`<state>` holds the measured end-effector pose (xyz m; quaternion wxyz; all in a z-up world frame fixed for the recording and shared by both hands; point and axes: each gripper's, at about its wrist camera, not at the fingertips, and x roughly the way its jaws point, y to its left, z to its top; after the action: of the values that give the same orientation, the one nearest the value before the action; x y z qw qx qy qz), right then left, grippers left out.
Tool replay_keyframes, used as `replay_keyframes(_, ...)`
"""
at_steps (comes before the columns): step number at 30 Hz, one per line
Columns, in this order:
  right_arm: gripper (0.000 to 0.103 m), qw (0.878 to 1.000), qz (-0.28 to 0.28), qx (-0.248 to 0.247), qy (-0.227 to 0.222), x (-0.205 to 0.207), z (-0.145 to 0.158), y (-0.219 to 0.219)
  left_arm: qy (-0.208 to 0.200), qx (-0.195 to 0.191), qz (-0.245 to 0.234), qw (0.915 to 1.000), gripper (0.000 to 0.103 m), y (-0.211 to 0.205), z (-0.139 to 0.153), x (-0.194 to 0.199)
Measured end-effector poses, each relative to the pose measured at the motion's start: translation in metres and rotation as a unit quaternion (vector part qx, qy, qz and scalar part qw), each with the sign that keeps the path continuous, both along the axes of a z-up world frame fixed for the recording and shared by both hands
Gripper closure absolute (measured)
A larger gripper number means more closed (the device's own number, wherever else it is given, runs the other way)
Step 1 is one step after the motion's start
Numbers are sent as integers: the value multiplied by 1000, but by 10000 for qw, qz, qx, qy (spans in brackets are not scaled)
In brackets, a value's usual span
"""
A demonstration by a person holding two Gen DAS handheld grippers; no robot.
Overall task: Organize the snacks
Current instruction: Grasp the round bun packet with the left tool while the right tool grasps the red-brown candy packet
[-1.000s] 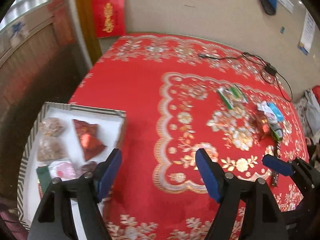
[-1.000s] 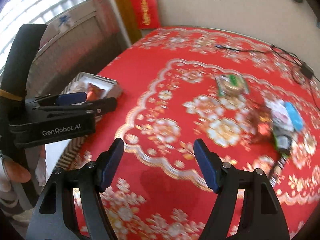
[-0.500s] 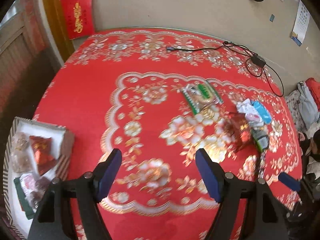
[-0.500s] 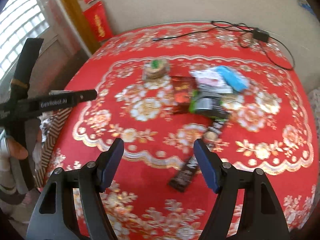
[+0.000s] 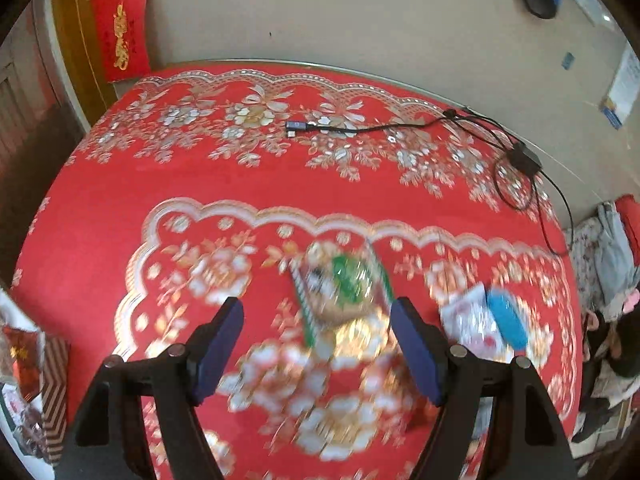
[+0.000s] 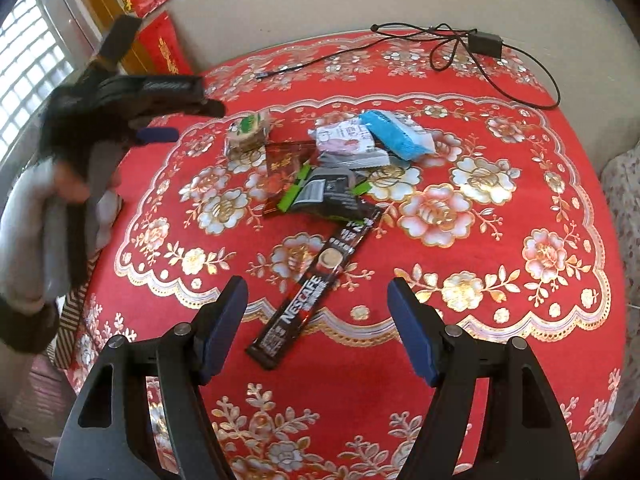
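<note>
**Q:** What lay nearest the right gripper [image 6: 316, 312], and how did its jaws stand?

**A:** The jaws stood wide apart and released, with nothing between the blue pads. Just ahead of them, slightly toward the left finger, lay a long dark Nescafé coffee stick sachet [image 6: 310, 300] on the red floral tablecloth [image 6: 500, 320], slanting away toward the pile beyond.

**Q:** What made up that pile?

**A:** Beyond the sachet's far end lay a black packet with green edges [image 6: 324, 192], partly over a dark red foil packet [image 6: 282, 164]. Farther still were a white-and-pink wrapped snack [image 6: 346, 140] and, to its right, a bright blue wrapped snack [image 6: 398, 136]. To the far left of the pile sat a round cake in a clear green-printed wrapper [image 6: 248, 132].

**Q:** And the left gripper [image 5: 316, 334]?

**A:** Also released, holding nothing. The same green-printed wrapper [image 5: 340, 284] lay blurred just ahead of the gap between its fingers. Beyond the right finger were the white-and-pink snack [image 5: 468, 320] and the blue snack [image 5: 506, 320]. At the near left edge showed a striped cardboard box [image 5: 54, 396] holding some packets.

**Q:** What lay farthest away?

**A:** A black cable with an adapter [image 5: 524, 158] lay near the table's far rim, before a beige wall [image 5: 360, 20].
</note>
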<state>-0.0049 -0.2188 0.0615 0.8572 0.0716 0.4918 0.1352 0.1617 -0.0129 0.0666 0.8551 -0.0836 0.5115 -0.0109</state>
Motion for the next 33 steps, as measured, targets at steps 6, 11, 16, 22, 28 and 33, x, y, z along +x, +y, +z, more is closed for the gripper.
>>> replay_keyframes(6,30,9999,-9,149,2,7,-2,-11,289,-67,17,9996,25,-23,-16,28)
replay_keyframes(11,30,9997,-12,242,-51,14,1,-17,429,76,-15,9990,25,-35,-28,37)
replay_keyframes(16,30,9997,24,247,-77,19,3,-17,509,81,94,9986,29,-28,-36,39)
replay_keyframes(22,30,9995,145,253,-101,33,7,-9,356,160,-122,9992,46,-24,-36,32)
replay_keyframes(28,30,9983,492,54,-323,59,26,19,297,198,-133,9993,50,-8,-30,15)
replay_keyframes(33,30,9954,940,-40,-158,90,22,47,214,265,-129,9993,50,11,-24,-10)
